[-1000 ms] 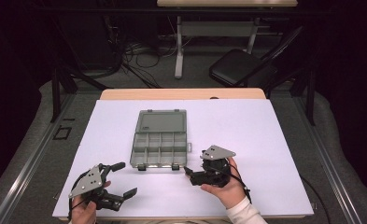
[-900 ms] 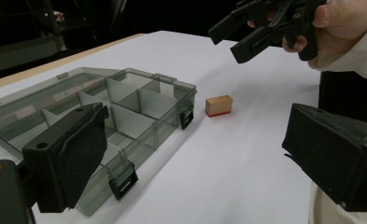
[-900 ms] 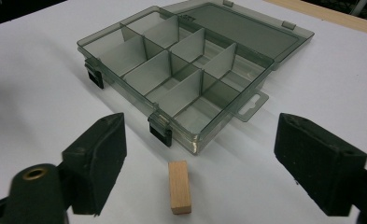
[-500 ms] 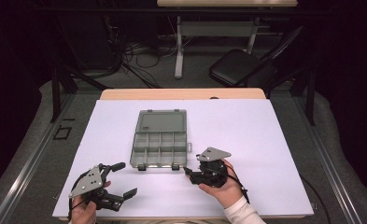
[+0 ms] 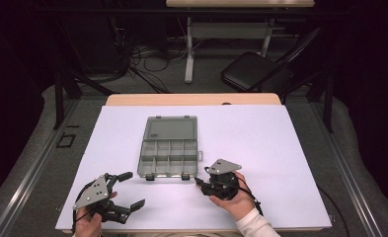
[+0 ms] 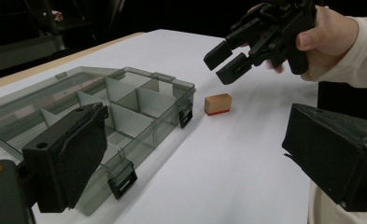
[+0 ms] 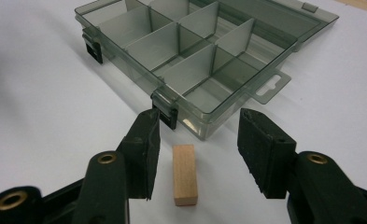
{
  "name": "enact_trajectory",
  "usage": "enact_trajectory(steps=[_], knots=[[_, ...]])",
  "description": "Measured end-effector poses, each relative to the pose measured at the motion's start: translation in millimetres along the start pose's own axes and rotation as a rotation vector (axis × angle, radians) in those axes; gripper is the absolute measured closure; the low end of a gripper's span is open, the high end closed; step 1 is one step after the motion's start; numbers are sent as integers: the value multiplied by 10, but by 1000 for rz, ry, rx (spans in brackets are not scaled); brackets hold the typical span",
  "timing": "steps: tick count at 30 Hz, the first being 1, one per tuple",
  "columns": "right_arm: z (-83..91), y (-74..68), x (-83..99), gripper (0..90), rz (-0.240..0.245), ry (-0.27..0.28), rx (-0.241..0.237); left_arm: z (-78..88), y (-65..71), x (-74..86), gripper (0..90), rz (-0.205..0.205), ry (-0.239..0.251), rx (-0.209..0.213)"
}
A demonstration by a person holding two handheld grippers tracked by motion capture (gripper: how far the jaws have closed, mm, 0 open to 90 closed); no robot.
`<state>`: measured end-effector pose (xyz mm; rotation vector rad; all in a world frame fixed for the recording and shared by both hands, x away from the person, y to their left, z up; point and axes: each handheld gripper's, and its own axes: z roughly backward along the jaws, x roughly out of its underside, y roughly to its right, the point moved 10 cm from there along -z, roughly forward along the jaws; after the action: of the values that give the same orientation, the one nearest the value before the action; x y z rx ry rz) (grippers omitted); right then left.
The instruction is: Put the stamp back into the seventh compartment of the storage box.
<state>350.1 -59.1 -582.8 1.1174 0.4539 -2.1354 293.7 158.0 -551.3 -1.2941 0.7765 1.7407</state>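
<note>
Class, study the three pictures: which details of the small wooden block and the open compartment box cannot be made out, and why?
- Small wooden block: in the high view the right gripper covers it.
- Smoky clear plastic compartment box: the left gripper view's left edge cuts off its lid, and the near black jaw hides some compartments.
- Block's underside: it rests against the white table in both gripper views.

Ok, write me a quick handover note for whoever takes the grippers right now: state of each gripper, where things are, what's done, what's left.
Right gripper: open, jaws on either side of the small wooden block, not yet closed on it.
Left gripper: open, holding nothing, low at the table's near left.
The block lies on the white table just off the near right corner of the compartment box. The box is open, lid flat behind it, and the compartments that can be seen look empty.
Done: gripper lined up over the block.
Left: probably close on the block, lift it and set it in a compartment.
</note>
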Motion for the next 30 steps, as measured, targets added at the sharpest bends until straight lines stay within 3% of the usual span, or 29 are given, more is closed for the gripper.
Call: enact_trajectory(steps=[16, 30], knots=[[-143, -71, 166, 573, -3, -56, -27, -2, 2, 4, 65, -3, -6, -2], [-172, -48, 231, 657, -12, -82, -28, 2, 5, 2, 66, -1, -2, 4]])
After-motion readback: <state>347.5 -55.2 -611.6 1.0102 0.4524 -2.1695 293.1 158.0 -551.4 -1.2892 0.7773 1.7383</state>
